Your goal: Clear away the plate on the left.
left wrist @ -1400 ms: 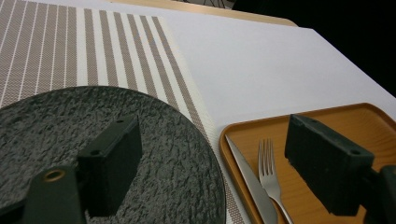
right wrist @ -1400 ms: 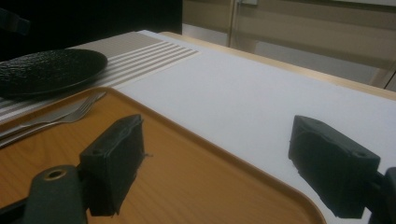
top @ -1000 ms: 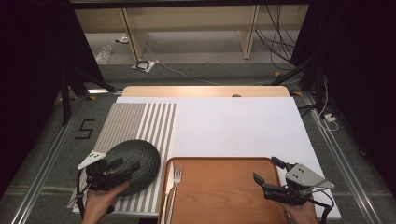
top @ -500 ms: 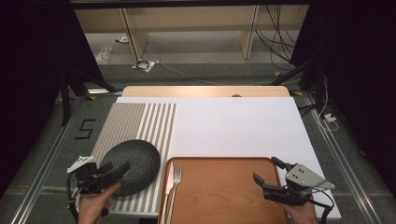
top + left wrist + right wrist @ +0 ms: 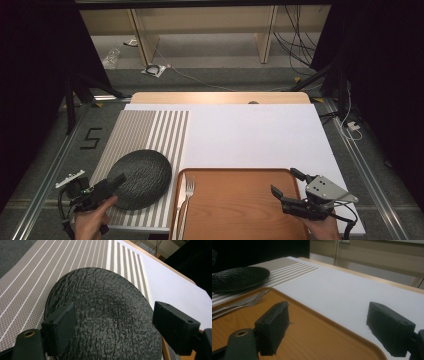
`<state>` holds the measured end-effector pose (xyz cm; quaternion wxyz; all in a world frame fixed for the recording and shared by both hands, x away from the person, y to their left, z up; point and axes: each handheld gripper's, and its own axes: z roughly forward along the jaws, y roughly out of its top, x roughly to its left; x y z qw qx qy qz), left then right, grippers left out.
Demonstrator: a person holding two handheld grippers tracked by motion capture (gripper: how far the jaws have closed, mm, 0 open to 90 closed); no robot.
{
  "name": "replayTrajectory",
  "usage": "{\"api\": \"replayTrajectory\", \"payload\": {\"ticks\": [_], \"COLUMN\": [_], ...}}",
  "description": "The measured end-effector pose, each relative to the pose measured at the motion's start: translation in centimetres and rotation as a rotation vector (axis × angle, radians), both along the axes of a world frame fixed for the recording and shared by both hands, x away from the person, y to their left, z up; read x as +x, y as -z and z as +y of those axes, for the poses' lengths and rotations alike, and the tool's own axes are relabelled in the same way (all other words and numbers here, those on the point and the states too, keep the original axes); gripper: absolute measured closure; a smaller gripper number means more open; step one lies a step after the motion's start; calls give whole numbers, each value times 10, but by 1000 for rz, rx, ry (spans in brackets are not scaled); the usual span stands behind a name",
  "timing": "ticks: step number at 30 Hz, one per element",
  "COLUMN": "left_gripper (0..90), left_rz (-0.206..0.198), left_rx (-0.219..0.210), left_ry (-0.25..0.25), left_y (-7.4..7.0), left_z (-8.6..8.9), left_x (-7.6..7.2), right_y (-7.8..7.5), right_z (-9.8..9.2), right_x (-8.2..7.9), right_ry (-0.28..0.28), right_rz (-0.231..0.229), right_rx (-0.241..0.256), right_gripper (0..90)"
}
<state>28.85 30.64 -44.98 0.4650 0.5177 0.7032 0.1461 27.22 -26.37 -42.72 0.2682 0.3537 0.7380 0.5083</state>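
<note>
The left gripper (image 5: 107, 186) sits at the near left corner of the table, its jaws spread wide, nothing between them. Right in front of it lies the black plate (image 5: 138, 177), flat on the striped placemat (image 5: 145, 130), towards the mat's near right corner and just beside the left edge of the wooden tray (image 5: 240, 205).

From the left gripper view, the plate (image 5: 105, 315) runs out ahead beyond both jaws, and its near rim dips below them; whether a jaw touches the rim can't be told, but they plainly aren't closed on it. The plate shows a rough, pebbled surface and a shallow dish shape. It looks stiff and fairly heavy for its size, likely stoneware, so breakable if dropped. That texture should give the jaws decent bite, though. The place to take it is the near rim, one jaw over and one under the lip, since the flat middle offers nothing to pinch. Held by one edge, it would probably want to sag and pull.

Over at the near right corner of the tray, the right gripper (image 5: 292, 192) hovers with its jaws apart as well, holding nothing. A fork (image 5: 186, 200) rests along the tray's left edge, well away from it.
</note>
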Motion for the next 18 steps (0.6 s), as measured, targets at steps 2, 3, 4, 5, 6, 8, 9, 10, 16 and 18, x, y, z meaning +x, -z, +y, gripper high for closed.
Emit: {"api": "replayTrajectory", "payload": {"ticks": [2,3,4,5,6,8,9,10,16,18], "left_gripper": [193,193,194,194,194,195,195,197,200,200], "left_rz": [6,10,17,25,35,43,42,44,79,90], "left_rx": [-10,-21,-32,-37,-50,-78,-102,-132,-246,-278], "left_ry": [-15,-29,-40,-49,-61,-80,-100,-110,-172,-192], "left_y": [1,2,2,4,5,7,8,9,17,20], "left_z": [2,3,5,7,10,12,13,15,21,22], "left_x": [-1,-1,-1,-1,-1,-1,-2,-3,-9,-11], "right_y": [0,0,0,0,0,0,0,0,0,0], "right_z": [0,0,0,0,0,0,0,0,0,0], "right_x": [0,0,0,0,0,0,0,0,0,0], "right_ry": [-1,-1,-1,0,-1,1,2,3,2,3], "right_rz": [-1,1,-1,2,2,5,5,2,1,6], "right_rx": [2,2,3,2,3,-2,0,3,-1,-4], "right_gripper": [193,193,193,194,194,194,194,194,195,195]}}
